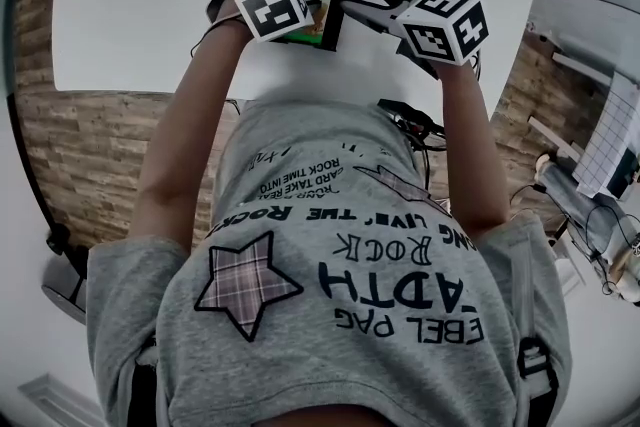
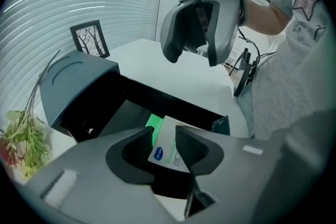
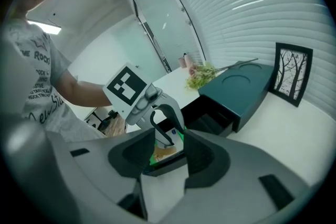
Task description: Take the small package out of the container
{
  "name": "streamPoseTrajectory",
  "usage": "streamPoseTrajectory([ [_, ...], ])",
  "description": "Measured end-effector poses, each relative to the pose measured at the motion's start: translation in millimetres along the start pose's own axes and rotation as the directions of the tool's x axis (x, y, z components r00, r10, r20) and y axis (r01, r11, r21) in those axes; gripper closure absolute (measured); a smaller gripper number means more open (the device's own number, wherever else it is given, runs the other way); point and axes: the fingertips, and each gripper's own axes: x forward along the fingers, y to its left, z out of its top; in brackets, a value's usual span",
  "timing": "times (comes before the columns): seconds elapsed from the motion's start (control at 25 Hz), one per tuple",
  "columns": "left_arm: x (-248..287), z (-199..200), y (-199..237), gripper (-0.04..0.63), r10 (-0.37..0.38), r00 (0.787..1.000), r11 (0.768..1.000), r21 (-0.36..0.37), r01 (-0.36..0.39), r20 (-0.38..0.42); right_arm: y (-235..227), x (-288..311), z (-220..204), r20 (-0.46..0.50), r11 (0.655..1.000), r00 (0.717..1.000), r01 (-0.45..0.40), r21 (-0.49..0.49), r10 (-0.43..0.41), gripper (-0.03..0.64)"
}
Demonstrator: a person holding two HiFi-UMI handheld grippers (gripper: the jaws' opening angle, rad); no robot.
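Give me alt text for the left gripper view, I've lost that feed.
The left gripper has its open jaws either side of the small white-and-green package, which lies in the black drawer pulled out of the dark teal container. The right gripper hangs open above the white table; a framed picture and flowers are at left.

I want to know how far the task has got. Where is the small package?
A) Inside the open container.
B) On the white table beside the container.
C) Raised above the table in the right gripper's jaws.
A: the small package lies inside the dark container, between the open jaws of the left gripper.
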Motion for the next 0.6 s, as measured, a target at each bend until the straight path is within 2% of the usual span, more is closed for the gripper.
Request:
streamPoseTrajectory([
  [0.32,7.8,-6.0,1.5,0.471,-0.030,0.997,1.000,0.001,0.030,-0.077,-2.4,-0.3,0.8,-0.007,1.000,1.000,0.016,-0.012,-0.016,0.474],
  [0.6,5.6,-2.9,-1.0,0.474,-0.016,0.997,1.000,0.012,0.016,-0.071,-5.6,5.4,-2.6,-0.021,0.999,0.999,0.038,-0.024,-0.038,0.474],
])
